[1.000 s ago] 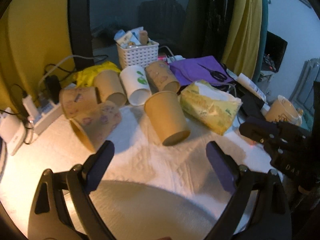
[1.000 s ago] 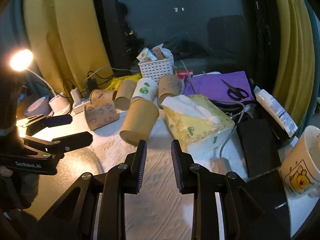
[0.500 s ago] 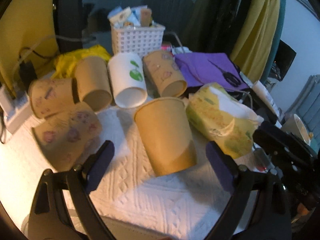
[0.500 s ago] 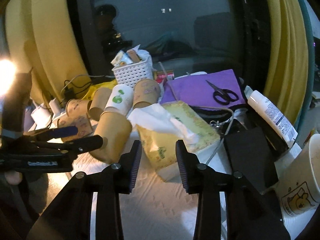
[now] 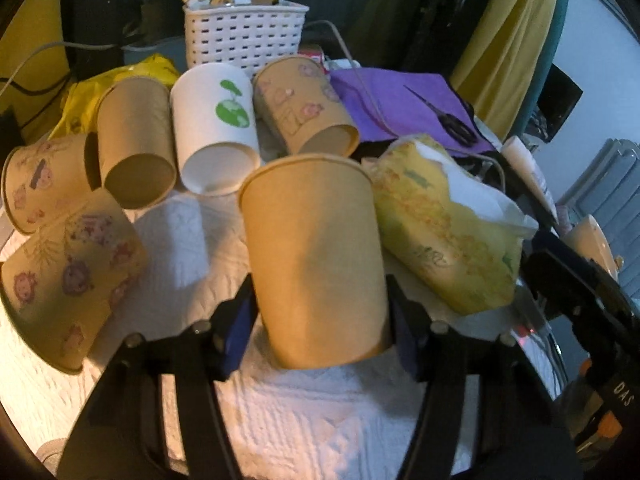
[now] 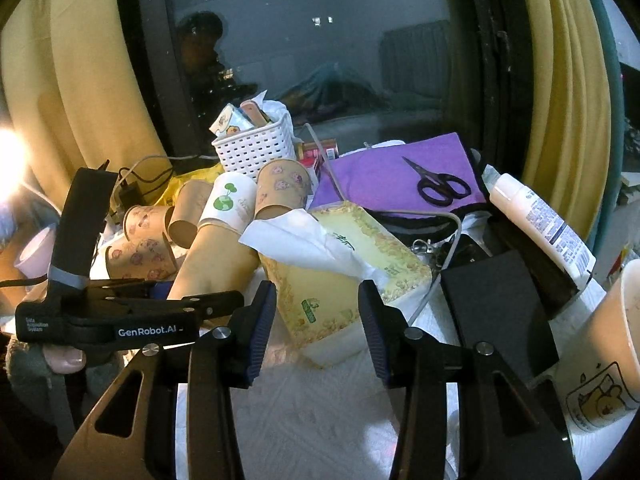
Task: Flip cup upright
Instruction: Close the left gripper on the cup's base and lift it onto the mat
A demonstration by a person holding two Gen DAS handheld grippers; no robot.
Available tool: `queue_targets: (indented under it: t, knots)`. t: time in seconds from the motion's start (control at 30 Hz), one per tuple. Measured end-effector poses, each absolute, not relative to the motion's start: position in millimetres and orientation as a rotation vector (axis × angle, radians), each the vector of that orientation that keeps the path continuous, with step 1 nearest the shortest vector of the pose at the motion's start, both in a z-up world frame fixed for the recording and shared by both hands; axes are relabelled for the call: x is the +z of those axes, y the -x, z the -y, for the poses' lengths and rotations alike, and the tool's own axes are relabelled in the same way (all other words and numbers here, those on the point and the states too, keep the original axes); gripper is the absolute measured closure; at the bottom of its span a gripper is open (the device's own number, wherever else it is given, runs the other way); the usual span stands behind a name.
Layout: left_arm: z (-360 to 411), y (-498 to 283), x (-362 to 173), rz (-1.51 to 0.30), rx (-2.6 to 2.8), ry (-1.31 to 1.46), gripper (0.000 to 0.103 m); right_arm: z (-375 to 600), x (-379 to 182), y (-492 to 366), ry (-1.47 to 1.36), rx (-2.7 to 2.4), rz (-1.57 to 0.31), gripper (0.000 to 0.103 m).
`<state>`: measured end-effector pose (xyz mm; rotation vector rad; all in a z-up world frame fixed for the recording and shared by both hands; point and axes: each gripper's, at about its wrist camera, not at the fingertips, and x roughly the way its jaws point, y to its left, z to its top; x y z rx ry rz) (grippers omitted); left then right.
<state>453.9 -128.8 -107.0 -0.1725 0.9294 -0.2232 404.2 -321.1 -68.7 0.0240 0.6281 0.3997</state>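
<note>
A plain tan paper cup (image 5: pixel 316 264) lies on its side on the white paper towel (image 5: pixel 304 412), its wide mouth toward me. My left gripper (image 5: pixel 320 320) is shut on it, one pad on each side near the mouth. The right wrist view shows the same cup (image 6: pixel 216 260) held in the left gripper (image 6: pixel 160 308). Behind it lie several other paper cups: a white one with a green sprout (image 5: pixel 214 128), patterned ones (image 5: pixel 304 108) and a plain brown one (image 5: pixel 134 140). My right gripper (image 6: pixel 316 320) is open and empty, in front of the tissue pack (image 6: pixel 344 272).
A yellow tissue pack (image 5: pixel 444 224) lies right of the held cup. A white basket (image 5: pixel 244 36), purple cloth with scissors (image 6: pixel 436 188), a lotion tube (image 6: pixel 540 224), a black box (image 6: pixel 496 312) and a bear mug (image 6: pixel 608 344) crowd the back and right.
My left gripper moved forward to the tan cup and closed on it. My right gripper opened wider and moved closer to the tissue pack.
</note>
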Motion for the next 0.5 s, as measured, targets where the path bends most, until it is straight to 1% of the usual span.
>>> queue_targets:
  t: [0.27, 0.5]
  knots:
    - [123, -421, -90, -0.897, -0.242, 0.158, 0.042, 314, -58, -388, -0.020, 0.415, -0.621, 0.058]
    - [113, -374, -71, -0.856, -0.219, 0.112, 0.042, 299, -49, -360, -0.010, 0.448, -0.622, 0.058]
